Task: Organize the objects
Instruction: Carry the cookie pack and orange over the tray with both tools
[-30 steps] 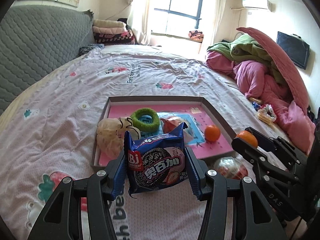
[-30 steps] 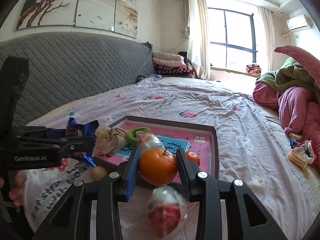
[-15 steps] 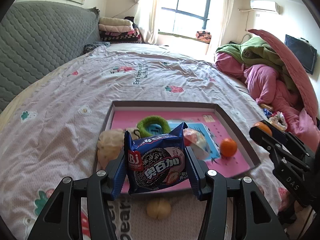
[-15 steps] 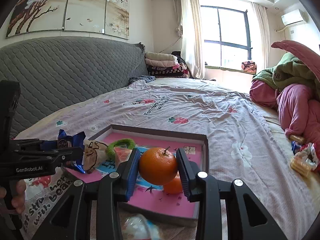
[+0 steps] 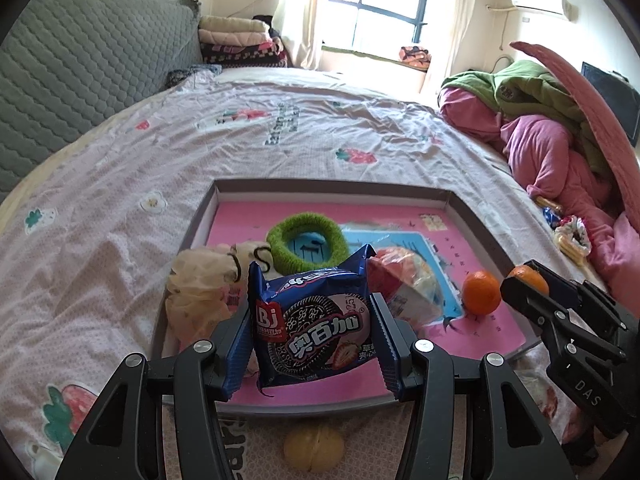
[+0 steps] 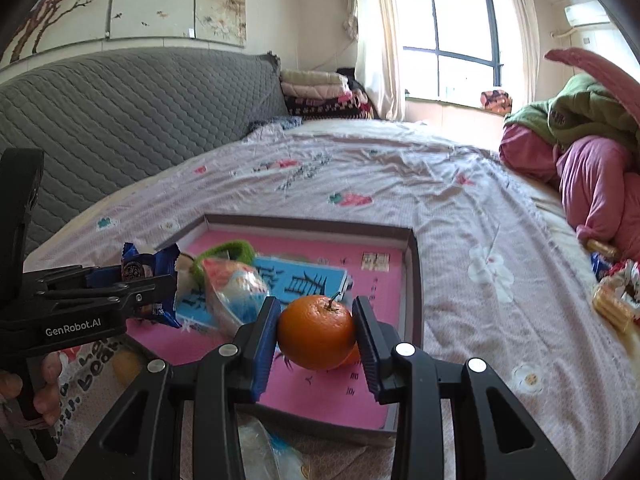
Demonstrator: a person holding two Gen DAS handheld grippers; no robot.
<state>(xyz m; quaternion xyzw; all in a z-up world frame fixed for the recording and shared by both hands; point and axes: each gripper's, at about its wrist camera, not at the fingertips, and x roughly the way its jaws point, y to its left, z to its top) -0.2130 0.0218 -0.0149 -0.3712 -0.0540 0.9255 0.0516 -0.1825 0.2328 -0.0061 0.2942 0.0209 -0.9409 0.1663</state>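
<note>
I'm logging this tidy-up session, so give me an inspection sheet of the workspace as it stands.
Surface: bed sheet, printed, wrinkled.
Job's things: tray holds green ring, cream pouch, wrapped snack, loose orange.
Clutter: yellow ball in front of the tray; snack wrappers at the bed's edge.
Grippers: left gripper shut on cookie packet; right gripper shut on held orange.
Cables: nothing seen.
Surroundings: grey headboard, window, piled bedding.
</note>
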